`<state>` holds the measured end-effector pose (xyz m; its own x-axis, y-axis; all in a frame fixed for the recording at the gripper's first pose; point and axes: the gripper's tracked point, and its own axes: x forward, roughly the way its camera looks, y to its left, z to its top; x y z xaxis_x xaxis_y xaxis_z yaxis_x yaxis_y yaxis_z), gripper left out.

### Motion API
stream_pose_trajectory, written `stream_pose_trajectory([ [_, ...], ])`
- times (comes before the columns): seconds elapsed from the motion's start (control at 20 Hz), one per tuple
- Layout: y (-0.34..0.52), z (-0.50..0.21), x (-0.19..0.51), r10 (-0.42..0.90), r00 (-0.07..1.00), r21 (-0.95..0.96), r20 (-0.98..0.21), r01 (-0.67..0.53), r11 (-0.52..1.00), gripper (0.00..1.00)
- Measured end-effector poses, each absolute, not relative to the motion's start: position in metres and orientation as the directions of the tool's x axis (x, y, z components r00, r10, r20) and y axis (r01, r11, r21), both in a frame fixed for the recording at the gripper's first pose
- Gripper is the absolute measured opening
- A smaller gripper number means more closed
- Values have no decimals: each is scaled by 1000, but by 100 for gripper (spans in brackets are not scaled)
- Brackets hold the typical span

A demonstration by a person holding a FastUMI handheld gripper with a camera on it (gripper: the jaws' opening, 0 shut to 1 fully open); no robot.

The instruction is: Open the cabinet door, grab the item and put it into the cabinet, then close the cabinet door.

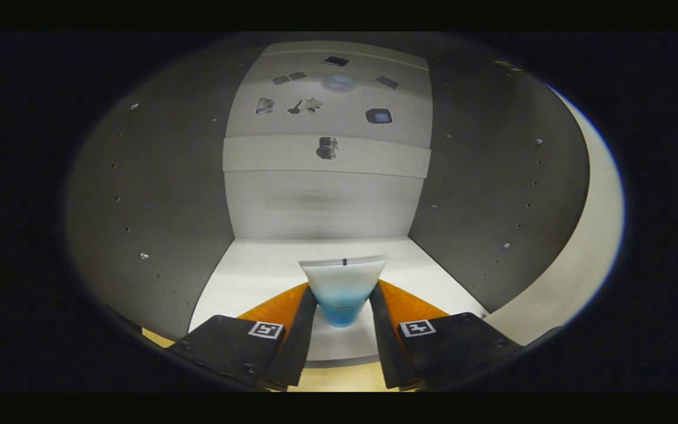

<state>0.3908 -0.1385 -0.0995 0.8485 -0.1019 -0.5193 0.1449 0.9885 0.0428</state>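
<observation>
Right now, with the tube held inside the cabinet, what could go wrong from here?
1. The gripper pinches only the narrow blue end of the tube, so the wide white end sticks out ahead and may tilt or slip when released.
2. The tube hangs near the front edge of the cabinet floor; if dropped here it could roll out or block the door.
3. The side walls stand close on both sides, so pulling back crooked may knock the fingers against them.

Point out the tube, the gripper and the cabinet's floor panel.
tube (pixel 343 288), gripper view: on its pale upper body, held between the fingers.
gripper (pixel 343 309), gripper view: midway between the fingertips, shut on the tube.
cabinet floor panel (pixel 256 277), gripper view: bare part left of the tube.
</observation>
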Motion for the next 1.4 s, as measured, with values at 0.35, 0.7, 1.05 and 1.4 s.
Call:
stream_pose_trajectory([
  [0.35, -132, -91, 385, -110, 888, -9, -446, 119, 993, 89],
  [0.7, -128, -1, 325, -65, 992, 57, -111, 71, 996, 94],
  [1.05, -159, 44, 185, -62, 998, 47, 22, 61, 997, 97],
  [1.4, -199, 28, 54, -86, 996, 39, -9, 87, 995, 97],
])
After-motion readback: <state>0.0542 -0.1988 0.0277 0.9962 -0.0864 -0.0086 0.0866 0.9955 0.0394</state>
